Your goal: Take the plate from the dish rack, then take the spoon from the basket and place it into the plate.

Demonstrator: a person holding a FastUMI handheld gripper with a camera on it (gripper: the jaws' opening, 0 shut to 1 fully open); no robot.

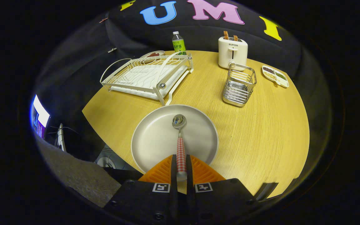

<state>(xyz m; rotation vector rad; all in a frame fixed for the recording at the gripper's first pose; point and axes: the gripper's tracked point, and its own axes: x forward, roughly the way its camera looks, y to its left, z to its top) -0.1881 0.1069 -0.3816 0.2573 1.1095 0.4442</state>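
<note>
The gripper (181, 170) is closed on the checked red-and-white handle of the spoon (180, 137), with both orange fingers (162, 172) pressing on it from either side. The spoon runs forward from the fingers, its metal bowl over the middle of the white plate (148, 140). The plate lies flat on the round wooden table (261, 131), just ahead of the fingers and near the front corner of the white dish rack (148, 76). The wire basket (239, 84) stands beyond the plate to the right, apart from it, and looks empty. Judged from this layout, the plate step is complete and the spoon has been taken from the basket; the step in hand is placing the spoon into the plate. The next move calls for lowering until the spoon rests on the plate, then opening the fingers and backing off along the handle line so the spoon is not dragged over the rim. Whether the spoon bowl already touches the plate or hangs just above it cannot be determined. The near rim of the plate and the end of the handle are hidden behind the fingers. A toaster (232, 53), a bottle (178, 43) and a compartment dish (275, 76) stand at the far edge; the dish contents are too small to identify.
</note>
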